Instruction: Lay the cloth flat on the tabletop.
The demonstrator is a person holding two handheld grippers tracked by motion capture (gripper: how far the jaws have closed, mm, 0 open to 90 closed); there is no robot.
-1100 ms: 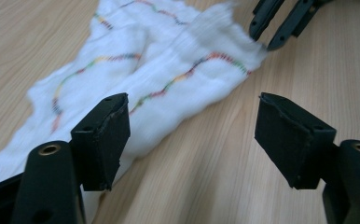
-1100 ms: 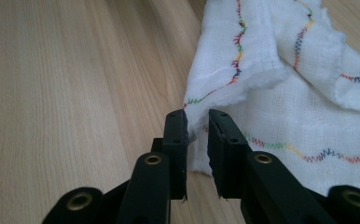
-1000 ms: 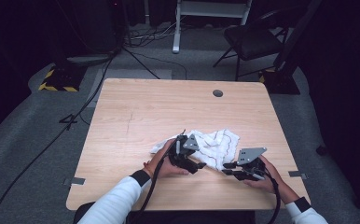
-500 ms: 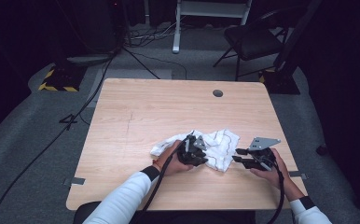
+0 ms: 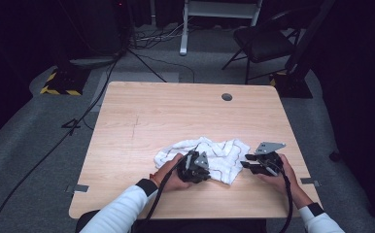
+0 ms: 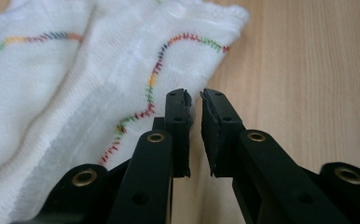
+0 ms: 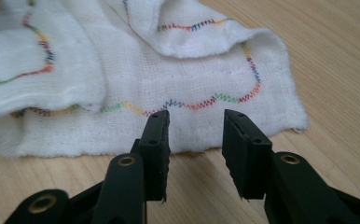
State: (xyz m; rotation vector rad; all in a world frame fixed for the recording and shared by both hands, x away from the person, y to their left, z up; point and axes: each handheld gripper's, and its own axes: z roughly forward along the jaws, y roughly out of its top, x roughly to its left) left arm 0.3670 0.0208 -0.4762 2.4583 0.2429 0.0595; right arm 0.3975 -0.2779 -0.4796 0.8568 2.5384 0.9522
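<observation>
white cloth (image 5: pixel 210 155) with wavy multicolour stitching lies crumpled on the wooden table (image 5: pixel 176 111), toward the near edge, between the 2 hands.

left gripper (image 5: pixel 201 167) sits at the cloth's near-left side, held low over the table. seen along its own jaws, the left gripper (image 6: pixel 195 100) has its fingers nearly together, a narrow slit left between the pads; they have just been closing. nothing is caught in the slit: the cloth's edge (image 6: pixel 122 84) lies just beside the left-hand finger, bare wood under the gap.

right gripper (image 5: pixel 246 164) is just off the cloth's right edge, pointing at it. in its own view the right gripper (image 7: pixel 196 116) has its fingers apart, with a clear gap, tips just short of the cloth's hem (image 7: pixel 169 84); nothing between them, pads touching nothing.

grey 3-cornered plate (image 5: pixel 269 147) rides on top of the right gripper.
</observation>
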